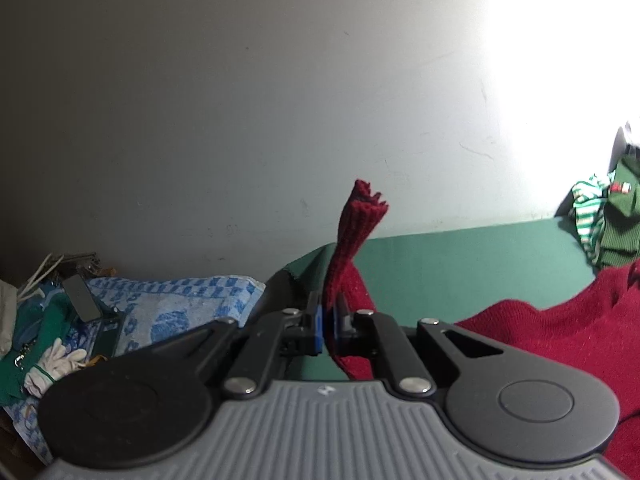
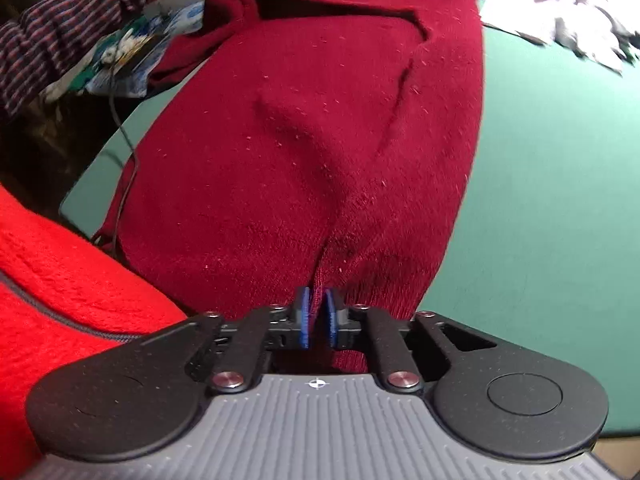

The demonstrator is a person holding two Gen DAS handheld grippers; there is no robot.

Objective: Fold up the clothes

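Note:
A dark red knitted sweater lies spread on the green table. My right gripper is shut on the sweater's ribbed hem at the near edge, cloth bunched between the blue pads. My left gripper is shut on a ribbed cuff of the same sweater; the cuff end sticks up above the jaws. In the left wrist view the rest of the sweater trails off to the right over the table.
A green and striped pile of clothes sits at the table's far right. A blue-white patterned cloth with gloves and clutter lies off the left edge. White crumpled clothes lie at the far right. A bright red garment is near left.

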